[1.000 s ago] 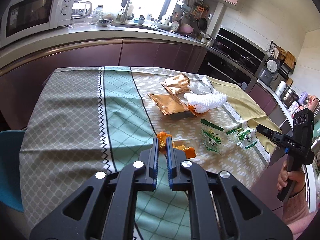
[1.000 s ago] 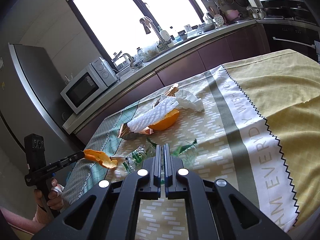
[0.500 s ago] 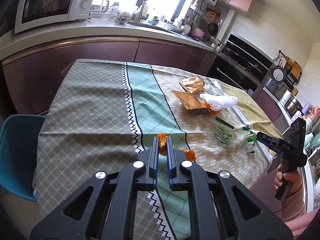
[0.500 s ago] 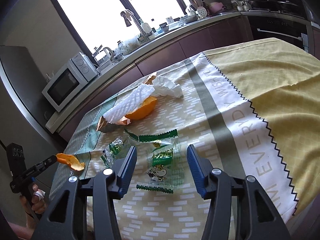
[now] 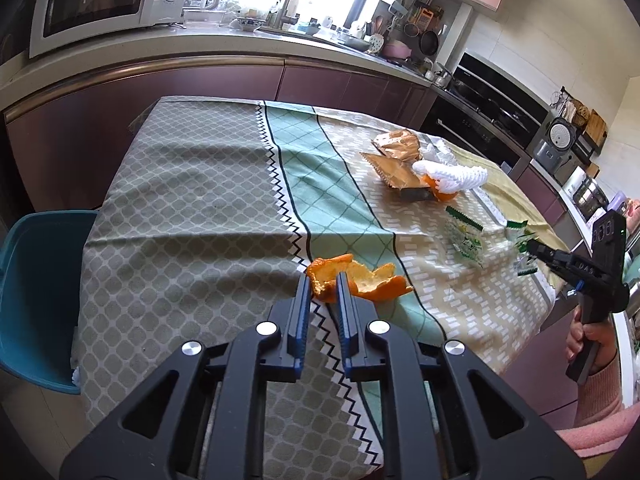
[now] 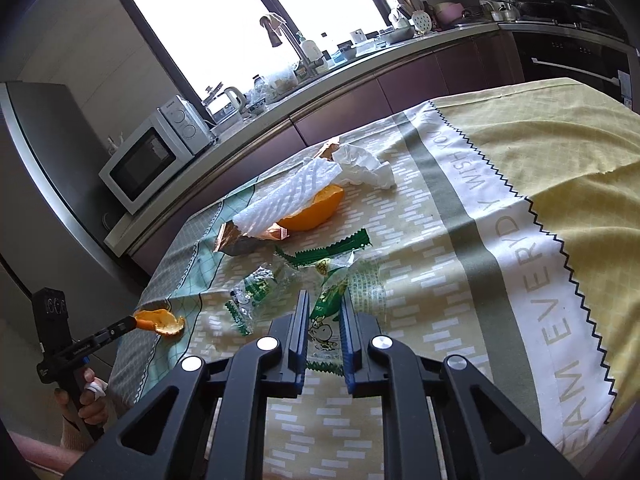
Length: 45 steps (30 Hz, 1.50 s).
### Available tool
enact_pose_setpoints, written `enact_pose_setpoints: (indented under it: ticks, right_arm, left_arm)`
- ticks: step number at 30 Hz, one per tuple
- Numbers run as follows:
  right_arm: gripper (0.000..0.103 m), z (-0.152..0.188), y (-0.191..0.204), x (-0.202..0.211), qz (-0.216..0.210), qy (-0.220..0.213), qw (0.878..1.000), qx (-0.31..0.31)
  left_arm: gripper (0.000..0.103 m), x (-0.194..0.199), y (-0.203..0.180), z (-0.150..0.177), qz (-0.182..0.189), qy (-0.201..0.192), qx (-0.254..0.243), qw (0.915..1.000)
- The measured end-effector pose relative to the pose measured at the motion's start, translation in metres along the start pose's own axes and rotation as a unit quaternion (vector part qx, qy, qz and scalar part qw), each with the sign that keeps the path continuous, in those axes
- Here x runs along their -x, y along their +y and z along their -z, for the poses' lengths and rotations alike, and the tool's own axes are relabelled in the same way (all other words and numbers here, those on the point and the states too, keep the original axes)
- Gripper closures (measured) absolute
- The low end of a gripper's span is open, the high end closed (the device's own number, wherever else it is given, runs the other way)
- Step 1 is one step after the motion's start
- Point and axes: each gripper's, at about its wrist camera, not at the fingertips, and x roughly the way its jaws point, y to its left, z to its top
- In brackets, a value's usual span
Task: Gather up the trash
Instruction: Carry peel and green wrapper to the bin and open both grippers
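Left wrist view: my left gripper [image 5: 323,286] is clamped on an orange peel [image 5: 356,278] at the near edge of the tablecloth [image 5: 200,208], above the zigzag stripe. In the right wrist view my right gripper [image 6: 325,312] pinches a green snack wrapper [image 6: 326,304] between its jaws, over the pale patterned band. Beyond it lie another green wrapper [image 6: 256,292], a white foam net [image 6: 288,192] over half an orange [image 6: 316,210], and a crumpled tissue [image 6: 362,166].

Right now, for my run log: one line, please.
left tongs: orange peel | right tongs: green wrapper | table: trash left
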Motion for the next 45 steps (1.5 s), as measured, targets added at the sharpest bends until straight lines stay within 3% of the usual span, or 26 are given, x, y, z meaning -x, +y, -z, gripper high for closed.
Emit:
enact_pose_setpoints:
  ticks: [4, 7, 11, 14, 19, 26, 32, 38, 45]
  right_arm:
    - [0.090, -0.002, 0.012, 0.000, -0.018, 0.000, 1.000, 0.013]
    - [0.090, -0.003, 0.021, -0.004, -0.032, 0.003, 0.999, 0.020]
    - [0.090, -0.001, 0.034, -0.012, -0.052, 0.012, 0.998, 0.028]
    - [0.090, 0.001, 0.044, -0.021, -0.066, 0.021, 0.997, 0.033]
    - [0.090, 0.004, 0.065, -0.036, -0.094, 0.037, 0.994, 0.042]
    - [0.090, 0.001, 0.111, -0.058, -0.147, 0.058, 0.984, 0.077]
    - [0.090, -0.003, 0.172, -0.086, -0.197, 0.083, 0.968, 0.132]
    - [0.090, -0.001, 0.239, -0.122, -0.246, 0.113, 0.946, 0.180]
    - [0.090, 0.018, 0.316, -0.167, -0.274, 0.161, 0.917, 0.239]
  left_arm:
    - [0.080, -0.009, 0.007, 0.003, 0.005, 0.013, 0.003, 0.9999]
    - [0.063, -0.015, 0.007, 0.003, 0.014, 0.022, -0.002, 0.9997]
    - [0.063, -0.026, 0.003, 0.003, 0.016, 0.034, -0.011, 0.9992]
    - [0.072, -0.030, 0.003, 0.002, 0.026, 0.037, -0.003, 0.9990]
    - [0.083, -0.026, 0.003, 0.003, 0.035, 0.026, 0.014, 0.9990]
    - [0.087, 0.000, 0.015, 0.004, 0.028, -0.003, 0.035, 0.9990]
    - [0.087, 0.050, 0.041, 0.001, -0.005, -0.055, 0.051, 0.9972]
    - [0.087, 0.105, 0.089, 0.000, -0.068, -0.103, 0.081, 0.9890]
    - [0.087, 0.133, 0.152, 0.007, -0.138, -0.115, 0.126, 0.9755]
